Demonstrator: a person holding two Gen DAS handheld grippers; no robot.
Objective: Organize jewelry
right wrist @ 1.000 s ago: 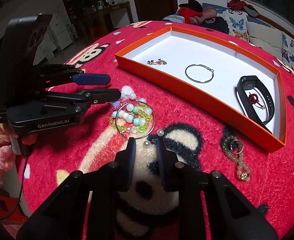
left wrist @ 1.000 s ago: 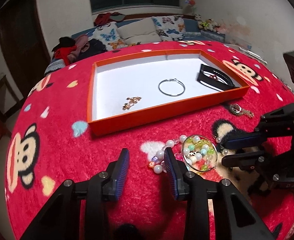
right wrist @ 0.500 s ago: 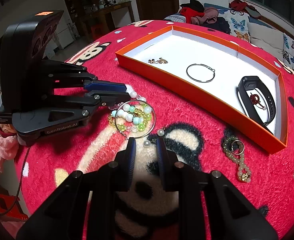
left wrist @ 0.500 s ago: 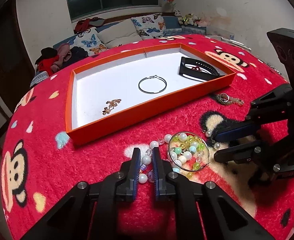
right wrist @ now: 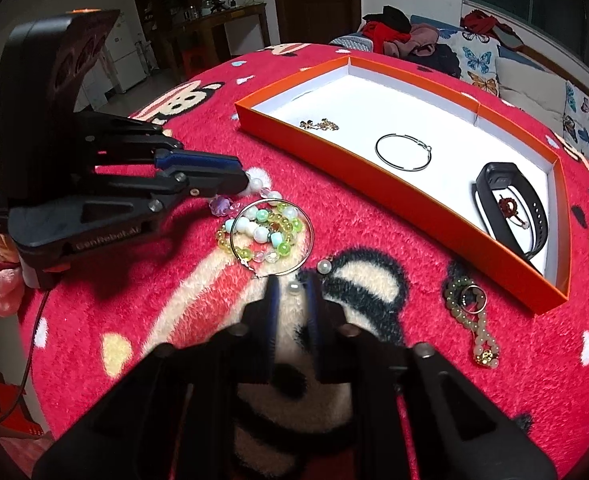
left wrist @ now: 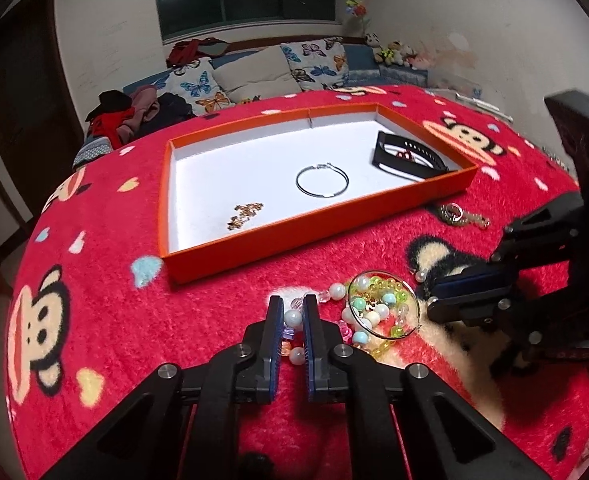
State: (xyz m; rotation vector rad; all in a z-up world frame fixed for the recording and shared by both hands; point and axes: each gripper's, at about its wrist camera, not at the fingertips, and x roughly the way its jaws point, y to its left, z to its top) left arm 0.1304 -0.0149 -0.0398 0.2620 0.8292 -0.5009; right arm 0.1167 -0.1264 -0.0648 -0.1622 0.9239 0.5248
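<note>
An orange tray [left wrist: 294,232] [right wrist: 382,190] with a white floor holds a gold chain [left wrist: 244,214], a silver hoop [left wrist: 322,182] [right wrist: 404,152] and a black band [left wrist: 410,156] [right wrist: 510,208]. A bead bracelet with white, green and yellow beads [left wrist: 378,310] [right wrist: 266,230] lies on the red cloth under a thin hoop. My left gripper [left wrist: 293,312] [right wrist: 246,182] is shut on the bracelet's white-bead end. My right gripper [right wrist: 293,288] [left wrist: 430,292] is narrowly open around a small pearl [right wrist: 294,287], beside the pile.
A green bead string with a ring [right wrist: 470,312] [left wrist: 460,214] lies on the cloth near the tray's corner. A second pearl [right wrist: 324,267] sits by the hoop. The table edge drops off behind my left gripper. A sofa with pillows [left wrist: 254,72] stands beyond.
My left gripper has moved forward onto the bracelet's white beads and closed from wide open to shut on them. My right gripper has barely moved.
</note>
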